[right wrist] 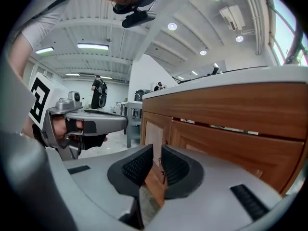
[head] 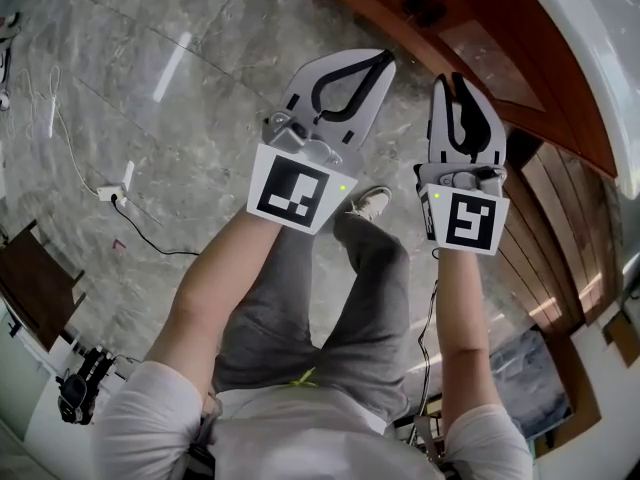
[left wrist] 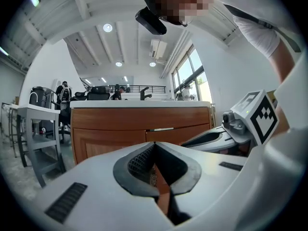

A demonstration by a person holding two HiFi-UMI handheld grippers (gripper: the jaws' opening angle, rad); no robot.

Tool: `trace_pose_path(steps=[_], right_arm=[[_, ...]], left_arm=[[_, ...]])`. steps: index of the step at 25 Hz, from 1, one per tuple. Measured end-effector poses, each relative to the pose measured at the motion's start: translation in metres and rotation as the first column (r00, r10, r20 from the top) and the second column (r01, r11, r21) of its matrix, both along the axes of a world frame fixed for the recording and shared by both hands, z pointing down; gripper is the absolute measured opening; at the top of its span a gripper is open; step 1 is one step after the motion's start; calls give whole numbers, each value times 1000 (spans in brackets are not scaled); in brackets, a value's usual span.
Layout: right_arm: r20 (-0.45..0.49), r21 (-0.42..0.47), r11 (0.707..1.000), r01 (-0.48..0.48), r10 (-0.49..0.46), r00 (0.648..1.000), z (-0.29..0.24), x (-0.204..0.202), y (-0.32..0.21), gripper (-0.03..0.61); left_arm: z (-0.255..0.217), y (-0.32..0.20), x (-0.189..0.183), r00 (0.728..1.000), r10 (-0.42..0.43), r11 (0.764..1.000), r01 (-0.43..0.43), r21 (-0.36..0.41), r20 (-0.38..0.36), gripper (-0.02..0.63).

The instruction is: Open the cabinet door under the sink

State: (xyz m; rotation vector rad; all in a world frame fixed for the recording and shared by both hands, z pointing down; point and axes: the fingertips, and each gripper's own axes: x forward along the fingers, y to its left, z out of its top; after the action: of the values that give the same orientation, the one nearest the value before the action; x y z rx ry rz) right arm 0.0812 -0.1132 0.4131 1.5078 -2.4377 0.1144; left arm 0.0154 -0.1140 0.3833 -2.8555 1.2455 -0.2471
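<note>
Left hand-held gripper sits at the centre of the head view, pointing toward the upper right. Its jaws are pressed together at the tips with nothing between them. The right hand-held gripper is just to its right, pointing up the frame, its jaws a narrow slit apart and empty. Below them are the person's bare forearms, grey trousers and one shoe on a grey marble floor. A black cable lies on the floor at the left. The wooden cabinet crosses the upper right corner under a white surface. Neither hand-held gripper touches it.

In the left gripper view, the left hand-held gripper fills the lower half, its jaw tips meeting at the centre. Beyond it the cabinet faces the camera, well apart. Its left cabinet door looks closed, and a faucet rises above the white top. The right hand-held gripper enters from the right edge.

In the right gripper view, the right hand-held gripper shows a slim gap between its jaws, holding nothing. The cabinet door appears through and above that gap, near, not touched, and it looks closed. The left hand-held gripper reaches in from the left edge, held in a hand.
</note>
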Motion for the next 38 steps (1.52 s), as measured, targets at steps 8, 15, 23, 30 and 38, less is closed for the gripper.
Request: trace_pose_path(steps=[8,15,23,30,38], right_arm=[[-9,-1,1000,-13,13,1000,40,-1,-24,37],[-20,3,999,-32,32,999,64,-3,-44,76],[-51,-10,999,-44,43,998,91,-6,-72,91],[-68,3,999,-45,45,997,101,-6,-83,91],[-96,27,997,-71,73,993,106,-4,-91,87]], left_arm=[[38,-15,2,1000,13,1000,-13,17,-1,11],[52,-26,0,1000,19,999,-18,47,-7,11],[66,-35,0,1000,23,997,-22,77,-16,11],[79,-40,-2,1000,21,997,-20,73,-15,11],[87,-45,-9,1000,18,997,-18,77,-12,11]])
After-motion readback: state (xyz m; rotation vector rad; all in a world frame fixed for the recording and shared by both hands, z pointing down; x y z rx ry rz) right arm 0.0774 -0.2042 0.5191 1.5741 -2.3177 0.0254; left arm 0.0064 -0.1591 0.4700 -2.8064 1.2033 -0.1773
